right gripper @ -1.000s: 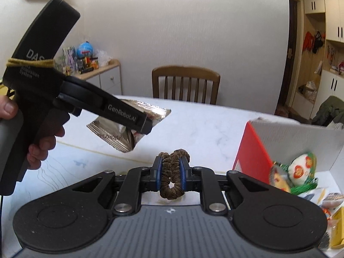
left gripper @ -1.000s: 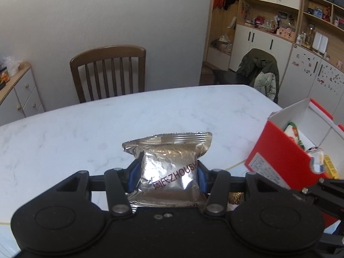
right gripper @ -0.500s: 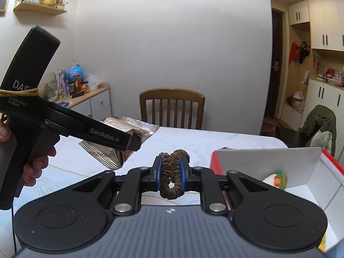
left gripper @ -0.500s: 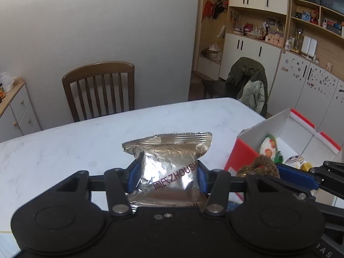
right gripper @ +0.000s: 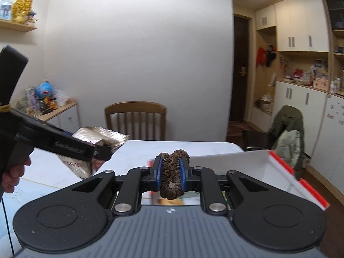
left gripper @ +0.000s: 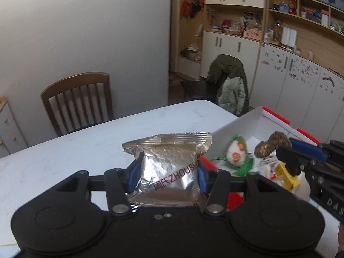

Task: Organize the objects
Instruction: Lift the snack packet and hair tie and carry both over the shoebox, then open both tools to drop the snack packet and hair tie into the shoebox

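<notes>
- Now the left gripper is clamped on a silver foil snack packet, blue pads pressing its two sides, held above the white marble table; a second ago it sat lower over the tabletop.
- The right gripper is closed tight on a brown scrunchie, squeezed into a figure-eight between its pads.
- Compared with the earlier frames, the scrunchie has come over the open red-and-white box, hanging above the contents.
- Inside the box lie a green-netted round item and a yellow block.
- The packet is just beside the box's near-left corner, closer than before.
- A hand grips the left tool's handle.
</notes>
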Demonstrator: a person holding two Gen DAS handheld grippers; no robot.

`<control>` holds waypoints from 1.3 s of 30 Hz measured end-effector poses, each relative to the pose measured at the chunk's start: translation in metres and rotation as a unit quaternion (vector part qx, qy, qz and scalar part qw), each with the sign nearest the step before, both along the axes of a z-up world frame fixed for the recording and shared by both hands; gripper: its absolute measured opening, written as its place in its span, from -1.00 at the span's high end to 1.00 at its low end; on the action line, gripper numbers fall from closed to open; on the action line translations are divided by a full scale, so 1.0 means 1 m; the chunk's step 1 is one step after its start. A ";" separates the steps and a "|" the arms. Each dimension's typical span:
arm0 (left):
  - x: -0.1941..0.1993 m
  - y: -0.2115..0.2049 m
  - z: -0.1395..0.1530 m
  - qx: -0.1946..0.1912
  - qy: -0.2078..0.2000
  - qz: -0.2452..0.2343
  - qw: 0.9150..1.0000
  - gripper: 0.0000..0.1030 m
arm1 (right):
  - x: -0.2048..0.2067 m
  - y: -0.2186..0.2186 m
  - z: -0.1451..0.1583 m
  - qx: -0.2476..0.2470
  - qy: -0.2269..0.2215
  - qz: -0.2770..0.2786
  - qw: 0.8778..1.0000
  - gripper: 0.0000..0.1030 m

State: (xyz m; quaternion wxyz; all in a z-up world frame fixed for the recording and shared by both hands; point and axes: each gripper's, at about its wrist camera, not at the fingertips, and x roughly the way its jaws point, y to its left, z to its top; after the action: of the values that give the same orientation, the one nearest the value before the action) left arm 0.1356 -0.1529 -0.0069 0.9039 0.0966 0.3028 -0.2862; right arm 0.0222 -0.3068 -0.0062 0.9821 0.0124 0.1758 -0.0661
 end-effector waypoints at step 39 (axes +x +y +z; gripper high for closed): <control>0.001 -0.143 -0.053 0.069 0.077 -0.073 0.992 -0.09 | 0.021 -0.101 -0.062 0.033 0.149 -0.124 0.980 0.68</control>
State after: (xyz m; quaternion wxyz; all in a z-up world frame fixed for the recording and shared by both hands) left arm 0.1363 -0.2963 -0.0597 0.8457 0.1581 0.3825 -0.3368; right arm 0.0433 -0.4078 -0.0681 0.9281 0.0568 0.3194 -0.1830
